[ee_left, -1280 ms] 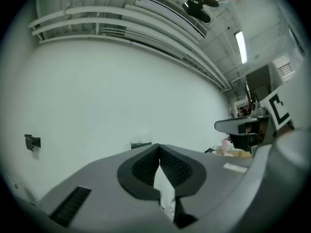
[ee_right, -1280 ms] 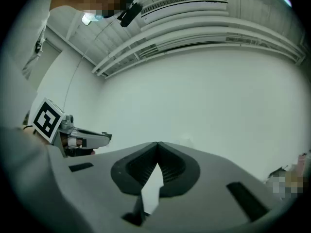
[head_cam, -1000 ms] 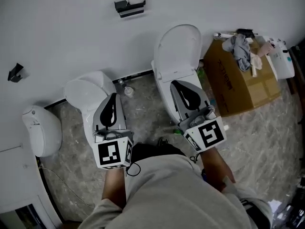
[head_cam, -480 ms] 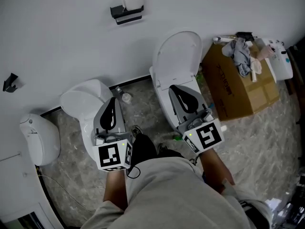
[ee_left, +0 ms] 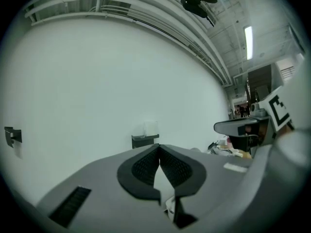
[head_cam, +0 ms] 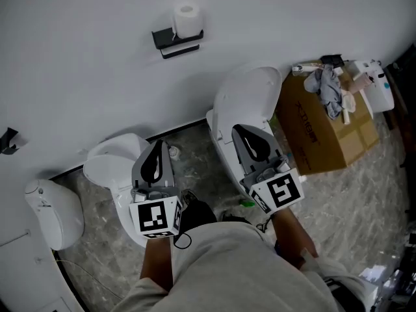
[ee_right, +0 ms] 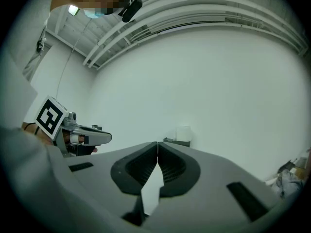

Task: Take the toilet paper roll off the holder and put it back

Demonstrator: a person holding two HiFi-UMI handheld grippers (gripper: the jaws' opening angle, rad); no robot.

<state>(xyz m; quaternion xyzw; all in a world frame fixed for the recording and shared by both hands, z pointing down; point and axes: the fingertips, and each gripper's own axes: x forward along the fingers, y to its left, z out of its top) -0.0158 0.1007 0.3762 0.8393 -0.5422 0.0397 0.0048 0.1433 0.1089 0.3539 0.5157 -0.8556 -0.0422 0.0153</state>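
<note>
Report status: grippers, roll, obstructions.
Left gripper, right gripper shut, empty. Toilet paper roll upright on holder, untouched. Left toilet, right toilet stand before wall.

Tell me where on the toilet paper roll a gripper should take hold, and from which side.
Grip the toilet paper roll across its curved sides near mid-height, coming in level from the room side. It seems to stand on end on the black holder, with the wall close behind, so only its front and flanks are free.
</note>
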